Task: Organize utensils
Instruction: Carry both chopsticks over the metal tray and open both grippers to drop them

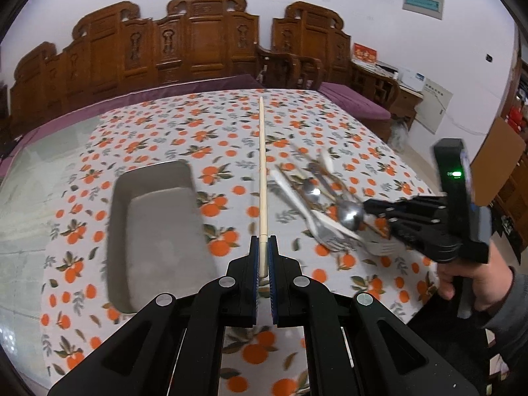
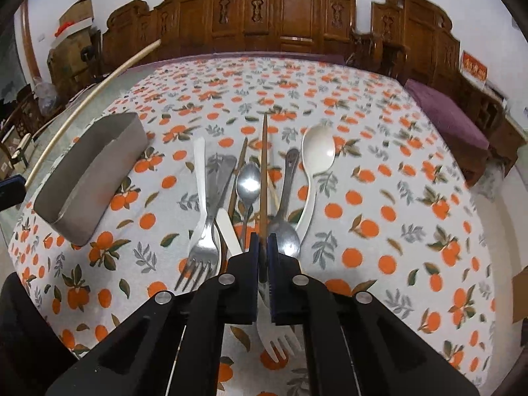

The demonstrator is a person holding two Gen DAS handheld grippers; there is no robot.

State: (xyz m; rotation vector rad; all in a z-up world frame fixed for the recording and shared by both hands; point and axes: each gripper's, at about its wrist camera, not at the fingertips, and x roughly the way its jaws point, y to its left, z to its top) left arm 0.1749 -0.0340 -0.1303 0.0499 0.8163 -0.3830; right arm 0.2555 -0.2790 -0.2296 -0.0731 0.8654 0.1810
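In the left wrist view my left gripper [image 1: 263, 242] is shut on a pale wooden chopstick [image 1: 261, 171], which points away over the table. A rectangular metal tray [image 1: 155, 231] lies just left of it. To the right, my right gripper [image 1: 364, 213] reaches into a pile of utensils [image 1: 316, 198]. In the right wrist view my right gripper [image 2: 263, 242] is shut on a dark brown chopstick [image 2: 264, 171], one end raised above the pile. Around it lie a metal fork [image 2: 203, 247], metal spoons [image 2: 248, 181], a white plastic spoon [image 2: 318, 151] and a white plastic fork [image 2: 277, 340].
An orange-patterned cloth [image 2: 379, 171] covers the table. The metal tray [image 2: 92, 178] sits left of the pile, with the pale chopstick [image 2: 99, 89] passing above it. A carved wooden bench [image 1: 184, 46] with purple cushions stands behind. A person's hand [image 1: 475, 283] holds the right gripper.
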